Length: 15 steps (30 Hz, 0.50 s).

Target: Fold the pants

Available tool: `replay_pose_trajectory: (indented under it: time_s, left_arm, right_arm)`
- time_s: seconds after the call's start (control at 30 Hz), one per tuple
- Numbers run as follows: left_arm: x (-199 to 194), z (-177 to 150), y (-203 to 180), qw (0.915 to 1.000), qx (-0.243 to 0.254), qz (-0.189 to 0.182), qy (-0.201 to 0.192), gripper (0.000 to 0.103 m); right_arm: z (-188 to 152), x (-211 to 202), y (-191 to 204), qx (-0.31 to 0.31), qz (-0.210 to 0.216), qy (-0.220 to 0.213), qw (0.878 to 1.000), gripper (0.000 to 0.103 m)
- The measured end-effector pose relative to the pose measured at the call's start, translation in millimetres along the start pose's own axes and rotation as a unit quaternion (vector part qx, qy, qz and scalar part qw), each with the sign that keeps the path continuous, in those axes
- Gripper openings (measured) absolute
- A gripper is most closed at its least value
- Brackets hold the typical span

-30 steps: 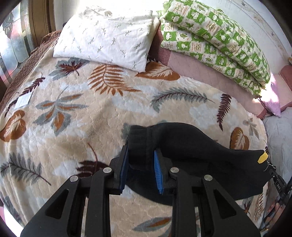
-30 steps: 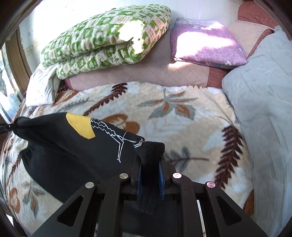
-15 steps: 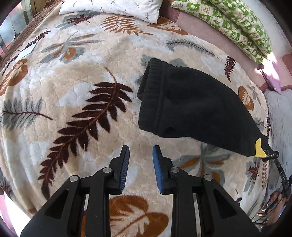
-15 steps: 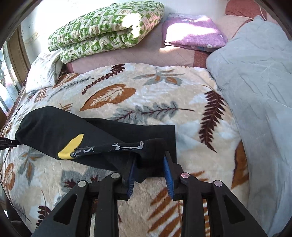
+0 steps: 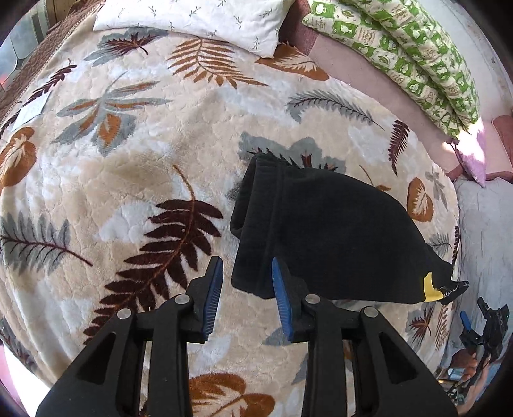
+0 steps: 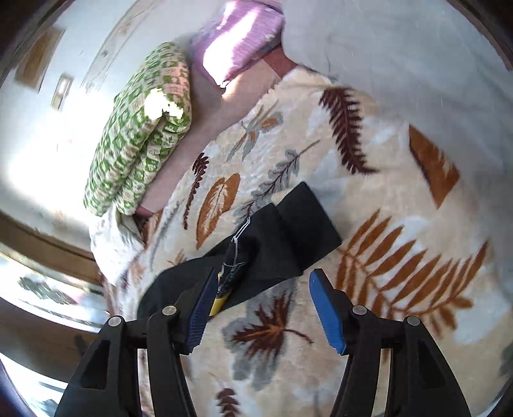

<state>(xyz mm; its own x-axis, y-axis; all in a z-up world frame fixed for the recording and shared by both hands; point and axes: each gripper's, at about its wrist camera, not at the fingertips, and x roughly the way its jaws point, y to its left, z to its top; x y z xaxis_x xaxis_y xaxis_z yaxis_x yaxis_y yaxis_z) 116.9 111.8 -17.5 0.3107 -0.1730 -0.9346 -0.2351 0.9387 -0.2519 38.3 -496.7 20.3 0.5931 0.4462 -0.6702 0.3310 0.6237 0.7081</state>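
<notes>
Right wrist view motion-blurred – leaf blanket (image 6: pixel 400 263) pattern smeared, wall frames (image 6: pixel 61 91) unreadable. Pants (image 6: pixel 288 243) near end hidden behind left finger of right gripper (image 6: pixel 261 308); white print too blurred to read. Left wrist view: pants (image 5: pixel 327 231) underside hidden, fold layers not countable. White pillow (image 5: pixel 198 19) cut by top edge. Green quilt (image 5: pixel 416 61) cut off – far end out of view.

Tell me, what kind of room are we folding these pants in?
Most likely a bedroom: the black pants lie on a bed's leaf-print blanket, with a white pillow and a folded green quilt at its head.
</notes>
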Motion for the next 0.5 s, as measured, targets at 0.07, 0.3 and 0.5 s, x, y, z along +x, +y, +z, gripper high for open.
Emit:
replay_pose_trajectory:
  time_s: [0.07,0.3,0.5]
  left_arm:
    - [9,8,-1,0.9999,-0.003,-0.003,0.014,0.029]
    - [31,32,-7,0.9991,0.007,-0.011,0.041,0.029]
    - [40,40,-13,0.9986,0.016,-0.020,0.046,0.035]
  right_arm:
    - [5,13,-1,0.049,0.023,0.020,0.998,0.063]
    - [21,51,12,0.136,0.009,0.062,0.989,0.075]
    - [37,74,14,0.155,-0.110,0.055,0.980,0.075]
